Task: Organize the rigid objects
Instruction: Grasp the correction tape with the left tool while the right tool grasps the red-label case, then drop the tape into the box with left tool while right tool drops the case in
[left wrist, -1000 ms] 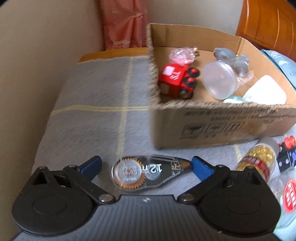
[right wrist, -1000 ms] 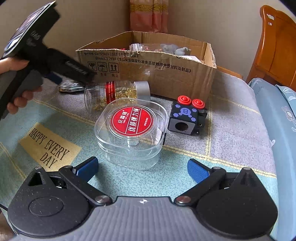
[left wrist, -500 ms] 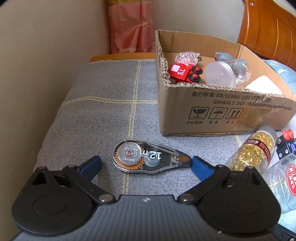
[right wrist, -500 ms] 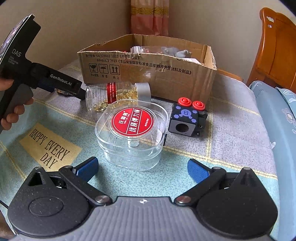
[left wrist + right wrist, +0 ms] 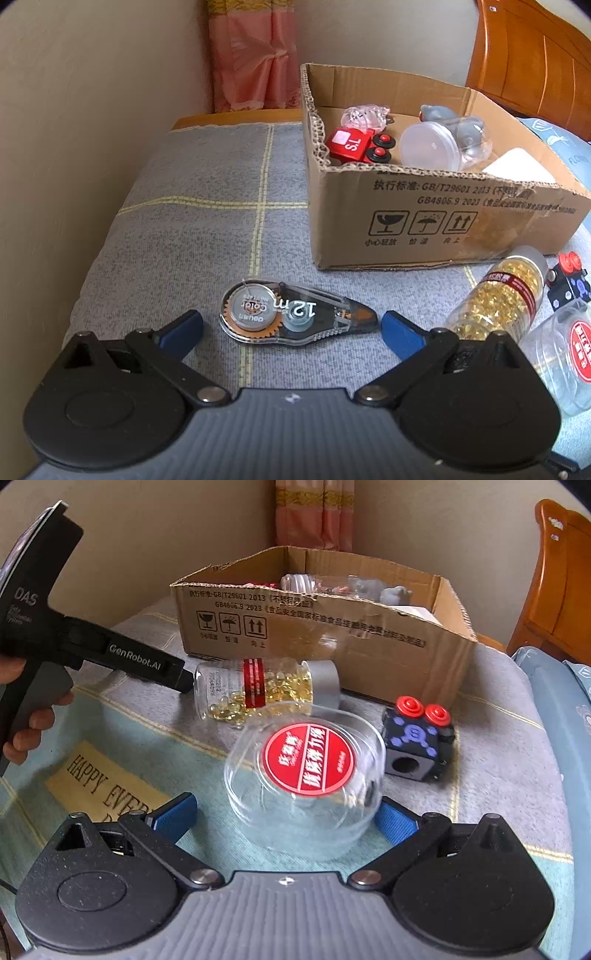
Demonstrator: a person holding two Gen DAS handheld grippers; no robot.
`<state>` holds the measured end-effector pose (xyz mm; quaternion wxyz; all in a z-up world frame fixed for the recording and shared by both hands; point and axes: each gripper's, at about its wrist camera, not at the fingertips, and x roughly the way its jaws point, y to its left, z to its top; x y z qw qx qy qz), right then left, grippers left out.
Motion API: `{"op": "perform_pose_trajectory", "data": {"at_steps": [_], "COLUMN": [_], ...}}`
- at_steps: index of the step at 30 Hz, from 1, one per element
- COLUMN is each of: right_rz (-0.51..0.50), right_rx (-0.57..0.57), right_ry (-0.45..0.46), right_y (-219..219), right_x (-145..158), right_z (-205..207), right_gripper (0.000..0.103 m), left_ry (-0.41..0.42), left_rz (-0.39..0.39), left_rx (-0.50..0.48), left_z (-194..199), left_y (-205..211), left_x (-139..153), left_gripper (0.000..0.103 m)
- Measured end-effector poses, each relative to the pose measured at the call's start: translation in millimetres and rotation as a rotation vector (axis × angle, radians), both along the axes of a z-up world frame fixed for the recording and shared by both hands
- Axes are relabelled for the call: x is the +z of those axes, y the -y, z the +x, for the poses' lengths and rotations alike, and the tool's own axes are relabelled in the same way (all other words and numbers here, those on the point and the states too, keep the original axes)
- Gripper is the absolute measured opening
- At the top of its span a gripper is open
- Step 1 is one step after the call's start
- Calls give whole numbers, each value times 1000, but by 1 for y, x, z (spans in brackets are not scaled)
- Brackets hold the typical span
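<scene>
A clear correction-tape dispenser point(image 5: 291, 319) lies on the grey cloth between the open fingers of my left gripper point(image 5: 291, 326). A cardboard box point(image 5: 436, 218) behind it holds a red toy car point(image 5: 351, 146), a clear jar point(image 5: 432, 146) and other items. My right gripper point(image 5: 286, 816) is open, its fingers on either side of a clear round container with a red label point(image 5: 306, 771). A bottle of yellow capsules point(image 5: 258, 690) and a black cube with red buttons point(image 5: 417, 744) lie beyond it, in front of the box point(image 5: 314, 627).
The left gripper's body point(image 5: 55, 642) and a hand show at the left of the right wrist view. A wall runs along the left of the cloth. A wooden chair point(image 5: 557, 576) and a blue cushion point(image 5: 561, 716) stand at the right.
My left gripper drew back and down from the box to the tape dispenser, which now lies on the cloth. My right gripper moved forward around the clear round container.
</scene>
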<state>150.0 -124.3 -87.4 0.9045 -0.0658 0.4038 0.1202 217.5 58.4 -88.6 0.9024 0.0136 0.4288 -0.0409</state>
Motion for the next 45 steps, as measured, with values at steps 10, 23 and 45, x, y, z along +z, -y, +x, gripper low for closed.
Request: {"op": "perform_pose_trajectory", "data": {"at_steps": [10,23,45], "right_rz": [-6,-32,-37], "right_rx": [19,14,129], "right_ry": [-15,-31,26], "right_y": [-10,-5,30], "right_x": [1,12,75], "right_z": [17,18,8], "right_gripper": [103,81,80], "left_ry": [4,-5,120], "left_rz": [0,0,-18], "left_rx": [-50,-90,-249], "left_z": [2,7,-19], "left_y": [-1,-2,21], "left_x": [0,6,113], "left_gripper": [100,89,89]}}
